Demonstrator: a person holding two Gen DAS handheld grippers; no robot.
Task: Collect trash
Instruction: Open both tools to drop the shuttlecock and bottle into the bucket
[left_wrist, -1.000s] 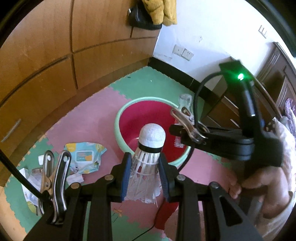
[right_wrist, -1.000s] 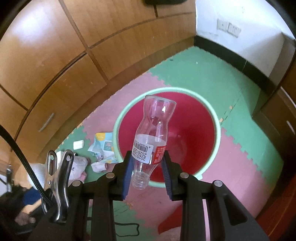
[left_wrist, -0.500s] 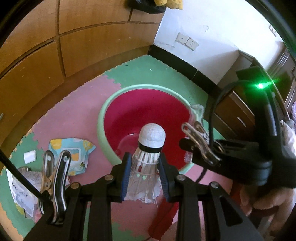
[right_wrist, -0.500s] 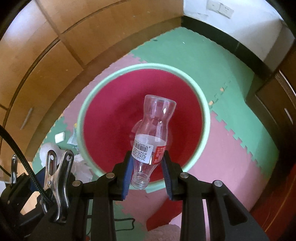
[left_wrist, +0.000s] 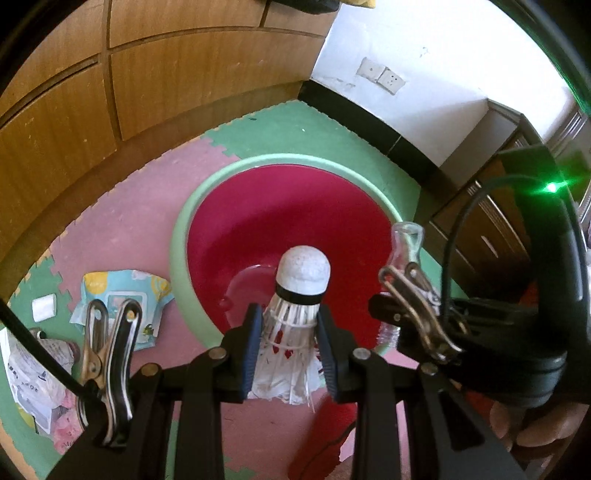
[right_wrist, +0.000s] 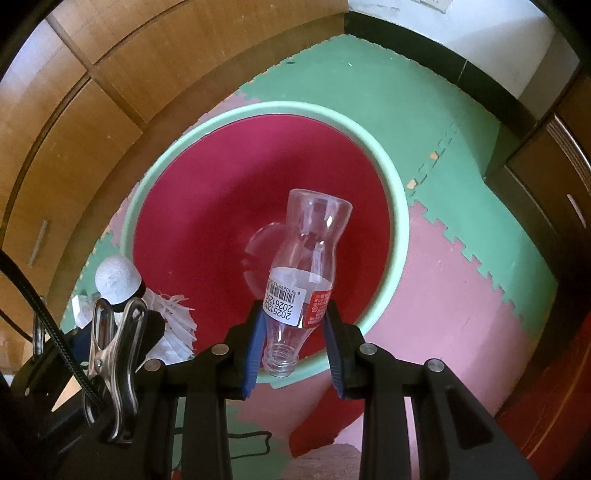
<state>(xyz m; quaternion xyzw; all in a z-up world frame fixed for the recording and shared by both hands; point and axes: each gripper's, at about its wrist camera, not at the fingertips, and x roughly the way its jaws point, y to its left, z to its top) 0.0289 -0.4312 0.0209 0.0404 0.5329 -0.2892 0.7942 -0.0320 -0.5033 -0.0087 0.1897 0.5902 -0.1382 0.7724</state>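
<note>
My left gripper (left_wrist: 290, 325) is shut on a worn white shuttlecock (left_wrist: 295, 295), cork end pointing away, above the near edge of a red basin with a pale green rim (left_wrist: 177, 236). My right gripper (right_wrist: 293, 325) is shut on a clear plastic bottle (right_wrist: 303, 266), neck towards me, base over the basin (right_wrist: 400, 229). In the left wrist view the bottle (left_wrist: 404, 240) and the right gripper's body appear at the right, over the basin's right rim. In the right wrist view the shuttlecock (right_wrist: 118, 280) shows at the left beside the basin. Something clear lies on the basin's floor (right_wrist: 258, 243).
A blue-and-yellow wrapper (left_wrist: 122, 291), a small white piece (left_wrist: 43, 308) and crumpled printed paper (left_wrist: 33, 373) lie on the pink and green foam mats left of the basin. Wooden cabinets (left_wrist: 147, 74) curve behind. A dark wooden cabinet (right_wrist: 554, 184) stands at the right. A hand (left_wrist: 535, 424) holds the right gripper.
Both grippers have come down and in over the basin, which now looms larger. The bottle's base has moved from above the rim to over the red floor. Both grips are unchanged.
</note>
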